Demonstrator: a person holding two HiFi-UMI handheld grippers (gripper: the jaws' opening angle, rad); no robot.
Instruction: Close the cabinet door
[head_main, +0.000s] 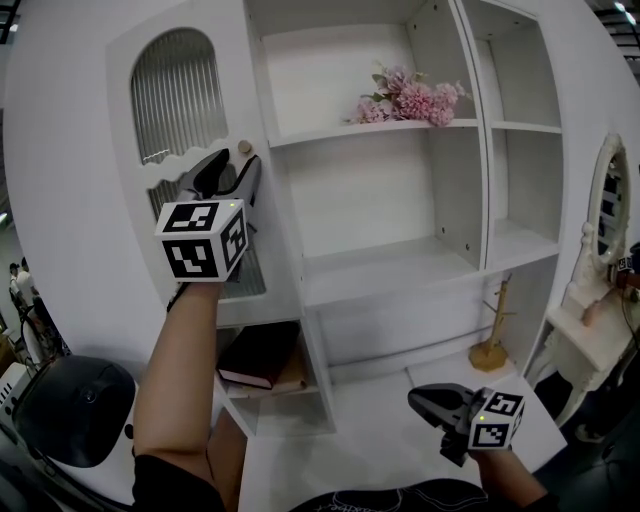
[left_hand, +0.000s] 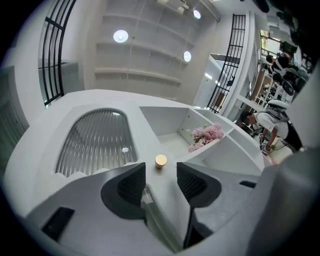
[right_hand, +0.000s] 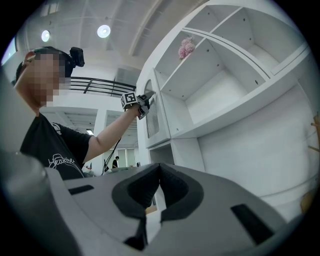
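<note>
A: Where is the cabinet door (head_main: 185, 110) found?
B: At ten o'clock, shut. Its knob (left_hand: 161, 160) is framed, untouched, by the released jaws of the left gripper (left_hand: 161, 172). The right gripper (right_hand: 159, 167) is kept clenched on nothing.

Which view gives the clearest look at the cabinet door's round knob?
The left gripper view: the knob sits centred just beyond the open left claw, unobstructed. The head view shows the knob small, at the claw's tip. In the right gripper view it is too small to find.
</note>
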